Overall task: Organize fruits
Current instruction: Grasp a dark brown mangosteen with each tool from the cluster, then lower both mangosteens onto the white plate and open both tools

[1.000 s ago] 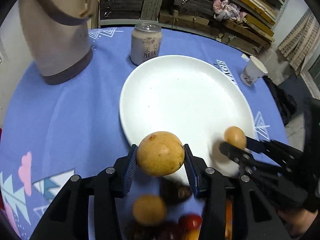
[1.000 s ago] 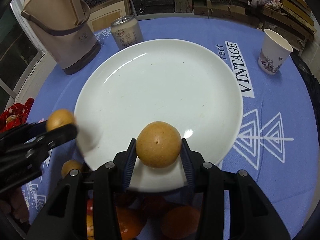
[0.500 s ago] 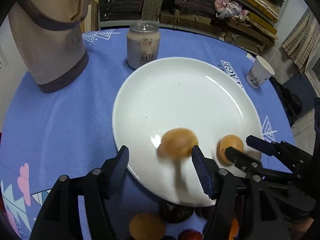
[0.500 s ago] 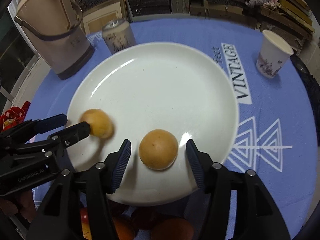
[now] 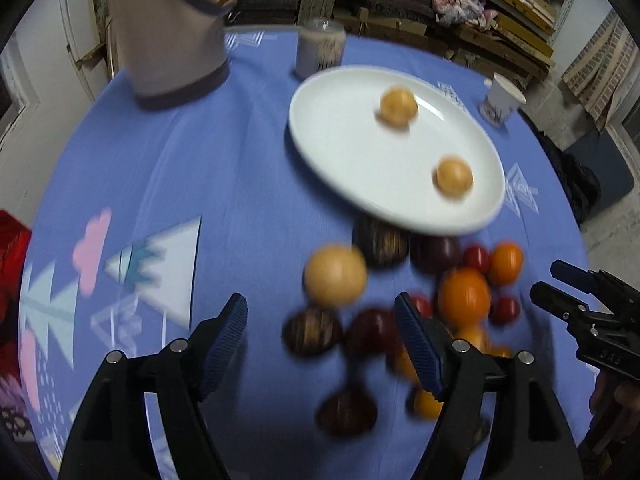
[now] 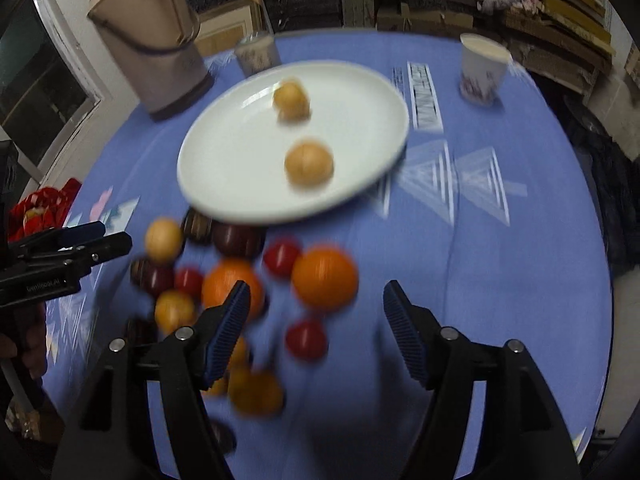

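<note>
The white plate (image 6: pixel 224 184) serves as landmark. Bare blue tablecloth (image 6: pixel 500 280) right of the plate offers open passage. Near side: a crowded fruit pile (image 6: pixel 248 280) blocks the approach. Far side: thermos jug (image 6: pixel 148 40), can (image 6: pixel 256 54) and paper cup (image 6: pixel 482 72) stand as obstacles.

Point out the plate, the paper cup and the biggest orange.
plate (image 6: pixel 224 176), right wrist view, bare left part of its surface.
paper cup (image 6: pixel 482 74), right wrist view, middle of its side wall.
biggest orange (image 6: pixel 324 278), right wrist view, centre of its skin.
</note>
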The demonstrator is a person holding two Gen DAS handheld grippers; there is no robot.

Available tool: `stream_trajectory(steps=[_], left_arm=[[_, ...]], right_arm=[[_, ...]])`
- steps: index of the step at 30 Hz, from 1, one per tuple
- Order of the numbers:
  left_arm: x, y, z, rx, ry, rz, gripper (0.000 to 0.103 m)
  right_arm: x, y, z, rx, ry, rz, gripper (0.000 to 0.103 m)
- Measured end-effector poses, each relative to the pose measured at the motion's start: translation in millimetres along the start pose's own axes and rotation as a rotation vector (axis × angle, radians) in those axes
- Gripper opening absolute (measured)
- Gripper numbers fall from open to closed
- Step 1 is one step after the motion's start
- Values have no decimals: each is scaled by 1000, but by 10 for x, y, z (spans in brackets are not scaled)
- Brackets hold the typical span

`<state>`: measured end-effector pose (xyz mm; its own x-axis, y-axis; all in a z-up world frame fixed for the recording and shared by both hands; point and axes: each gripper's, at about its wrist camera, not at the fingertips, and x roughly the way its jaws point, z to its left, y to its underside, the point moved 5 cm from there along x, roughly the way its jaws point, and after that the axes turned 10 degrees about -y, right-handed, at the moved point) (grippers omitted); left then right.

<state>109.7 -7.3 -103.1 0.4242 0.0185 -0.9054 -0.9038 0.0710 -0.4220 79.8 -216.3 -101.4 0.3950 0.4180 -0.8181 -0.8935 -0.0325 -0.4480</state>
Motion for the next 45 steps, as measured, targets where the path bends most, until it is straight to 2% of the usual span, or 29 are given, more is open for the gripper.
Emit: stream_trajectory(steps=[5,9,15,19,21,22,26,27,28,30,32,33,34,35,40,45], left_arm=[[-55,378,-11,27,-1,44,77],[-50,545,-52,60,1,58,77],[-11,681,-109,94,8,71,77],[2,743,-110,99,1,82,77],[21,772,-98,97,-3,89,77],[32,774,-101,97,-4,91,77],[73,833,-107,96,1,107,77],[88,840,-112,96,4,111,77],[104,828,-122,95,8,116,77],[133,827,-134,91,12,124,77],[163,817,-127,88,17,132,70],[180,812,-133,85,27,138,62],[199,808,-153,86,38,145,50],[201,786,-156,91,29,135,46],[205,723,-163,73,55,142,41],[38,599,-195,87,80,97,41]], right_arm=[[-17,483,129,-8,1,63,67],[-36,757,337,-36,-31,92,67],[61,989,667,-135,-66,139,67],[187,1094,788,-176,-74,173,65],[256,1130,830,-185,-77,185,60],[293,1138,846,-191,-80,192,57],[388,1097,914,-263,-31,186,55],[400,1087,916,-280,-5,183,47],[398,1076,918,-288,-3,183,43],[397,1059,892,-272,-20,188,43],[377,1045,842,-246,-28,188,43],[366,1034,808,-226,-37,190,43],[341,1026,761,-204,-46,190,43],[320,1015,737,-187,-54,187,43],[197,918,648,-141,-76,166,43],[40,745,575,-99,-101,119,43]])
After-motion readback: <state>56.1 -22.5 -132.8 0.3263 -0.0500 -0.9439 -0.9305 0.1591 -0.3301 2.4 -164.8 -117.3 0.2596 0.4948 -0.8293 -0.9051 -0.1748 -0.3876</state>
